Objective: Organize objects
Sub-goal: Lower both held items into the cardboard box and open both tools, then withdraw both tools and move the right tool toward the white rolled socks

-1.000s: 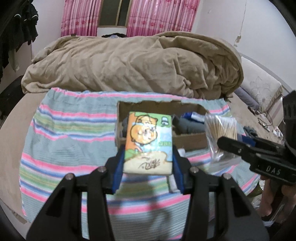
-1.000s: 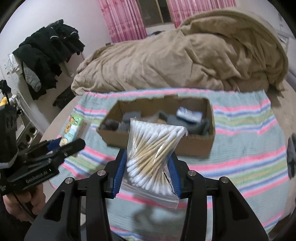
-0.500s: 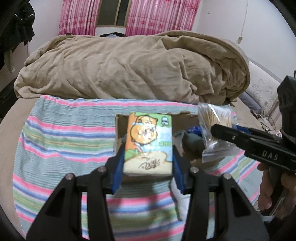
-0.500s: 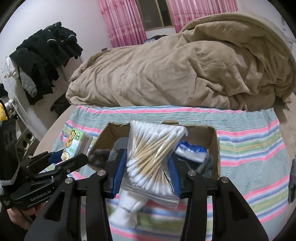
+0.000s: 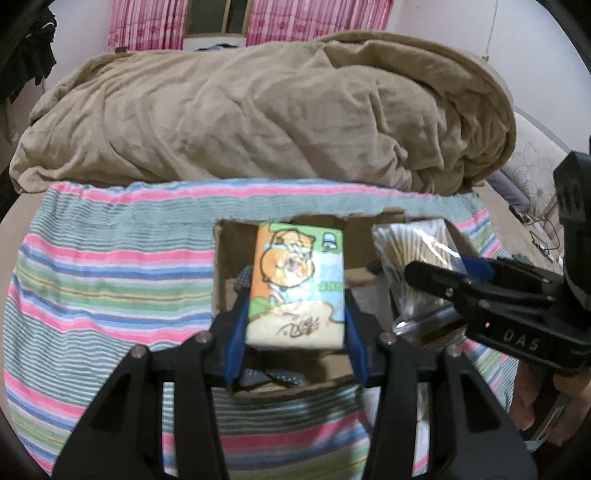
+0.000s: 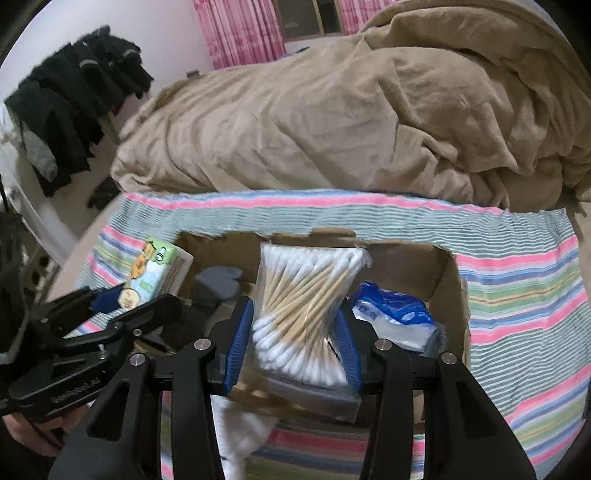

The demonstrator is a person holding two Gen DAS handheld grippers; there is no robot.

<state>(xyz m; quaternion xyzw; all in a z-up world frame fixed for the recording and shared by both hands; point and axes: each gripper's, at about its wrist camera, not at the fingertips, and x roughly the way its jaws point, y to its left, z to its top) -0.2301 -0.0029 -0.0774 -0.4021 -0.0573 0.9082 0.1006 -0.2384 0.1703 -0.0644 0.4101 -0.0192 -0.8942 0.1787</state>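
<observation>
The left gripper [image 5: 295, 325] is clenched on a tissue pack [image 5: 297, 284] printed with an orange cartoon animal, held upright over the left end of an open cardboard box [image 6: 448, 273]. The right gripper [image 6: 295, 343] grips a clear bag of cotton swabs [image 6: 308, 314] between its blue pads, over the middle of the same box. Inside the box lie a blue-and-white plastic packet [image 6: 391, 314] at the right and dark cloth items — too blurred to name — at the left.

The box sits on a striped towel [image 5: 110, 266] in pink, green, blue and grey, spread over a bed. Beyond the towel's far edge a rumpled tan blanket [image 5: 258, 110] is heaped across the bed. Pink curtains [image 5: 147, 26] frame a dark window on the far wall, and black clothes [image 6: 74, 99] hang at the far left. A white cloth [image 6: 243, 435] lies on the towel just near the box.
</observation>
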